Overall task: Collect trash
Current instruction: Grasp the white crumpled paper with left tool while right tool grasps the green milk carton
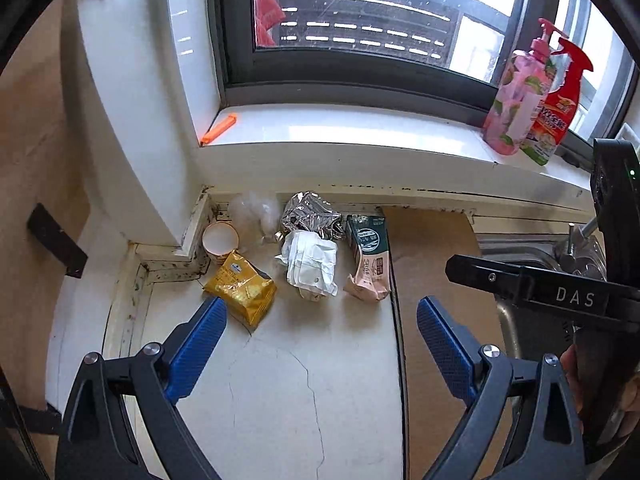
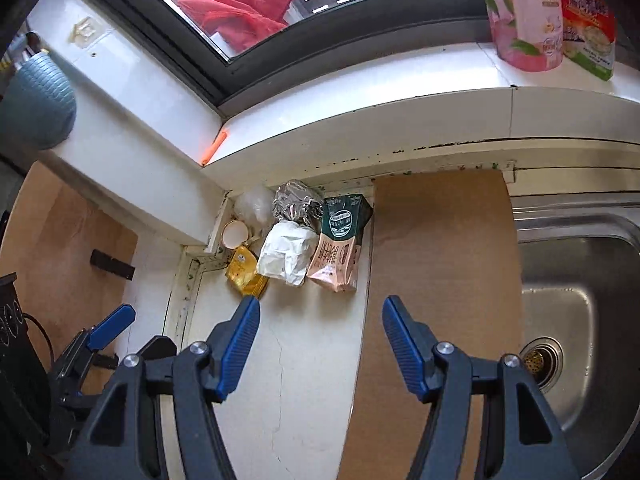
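left gripper: fingers apart, empty | right gripper: fingers apart, empty | trash on counter below window sill: yellow packet, crumpled paper, carton, foil, cup

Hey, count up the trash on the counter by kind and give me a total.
Paper cup: 1
Yellow snack bag: 1
Crumpled paper: 1
Foil wrapper: 1
Clear plastic wrap: 1
Carton: 1
Total: 6
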### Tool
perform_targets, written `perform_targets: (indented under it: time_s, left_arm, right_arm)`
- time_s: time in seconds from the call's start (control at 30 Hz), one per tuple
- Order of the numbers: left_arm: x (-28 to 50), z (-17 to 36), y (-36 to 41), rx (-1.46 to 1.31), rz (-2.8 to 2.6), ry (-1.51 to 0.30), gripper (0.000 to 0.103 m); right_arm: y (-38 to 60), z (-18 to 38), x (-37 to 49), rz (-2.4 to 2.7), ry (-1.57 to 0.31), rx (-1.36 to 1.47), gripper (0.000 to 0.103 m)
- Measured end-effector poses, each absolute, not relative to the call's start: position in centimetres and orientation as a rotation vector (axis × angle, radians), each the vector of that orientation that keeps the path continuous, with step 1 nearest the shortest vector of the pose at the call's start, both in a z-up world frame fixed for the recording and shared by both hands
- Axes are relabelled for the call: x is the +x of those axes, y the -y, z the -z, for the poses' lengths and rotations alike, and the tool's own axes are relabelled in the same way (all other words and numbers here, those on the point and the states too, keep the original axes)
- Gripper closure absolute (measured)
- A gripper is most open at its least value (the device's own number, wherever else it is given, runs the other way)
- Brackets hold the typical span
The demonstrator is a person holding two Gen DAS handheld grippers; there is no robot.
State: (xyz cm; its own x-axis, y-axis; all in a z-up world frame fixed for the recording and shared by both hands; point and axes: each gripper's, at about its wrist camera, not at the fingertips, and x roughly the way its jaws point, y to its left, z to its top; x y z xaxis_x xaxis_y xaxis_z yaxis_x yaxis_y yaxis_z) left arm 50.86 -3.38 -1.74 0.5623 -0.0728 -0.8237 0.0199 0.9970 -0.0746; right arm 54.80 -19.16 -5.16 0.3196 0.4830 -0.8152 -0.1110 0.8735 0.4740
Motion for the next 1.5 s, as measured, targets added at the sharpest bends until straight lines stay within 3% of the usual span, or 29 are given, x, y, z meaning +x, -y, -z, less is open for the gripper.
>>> perform_targets:
  time_s: [0.3, 0.67, 0.73, 0.8, 1.0, 1.37, 1.5]
  left_arm:
    - [58.3, 10.0, 1.5, -0.111, -0.002, -1.089, 0.015]
    - [62.2, 14.7, 2.6, -0.132, 0.052, -1.159, 0.018]
    - [62.6, 15.4, 3.0, -0.119, 0.051, -1.169, 0.025]
    - [63.1, 16.1, 3.1, -0.127, 0.052, -1.188, 0.041]
    - [63.7, 17.3, 3.0, -0.176, 0.070, -1.181, 0.059]
    - [60.6, 15.9, 1.7, -0.203, 0.015, -1.117, 0.061]
    - [59.8, 15.1, 1.6, -0.213, 0.012, -1.108, 0.061]
  right_arm:
    - [17.6, 12.2, 59.9, -0.368, -1.274, 0.432, 0.039]
    - [17.2, 14.5, 61.4, -0.392, -1.288, 0.472, 0.039]
    - [17.3, 14.6, 61.7, -0.393, -1.289, 0.478, 0.039]
    - [17.4, 14.8, 61.8, -0.397, -1.292, 0.480, 0.039]
    - [16.7, 15.5, 62.1, -0.405, -1.302, 0.458, 0.039]
    - [14.6, 16.5, 62.3, -0.403, -1.326, 0.372, 0.039]
    - [13.4, 16.6, 62.1, -0.410, -1.327, 0.314, 0.050]
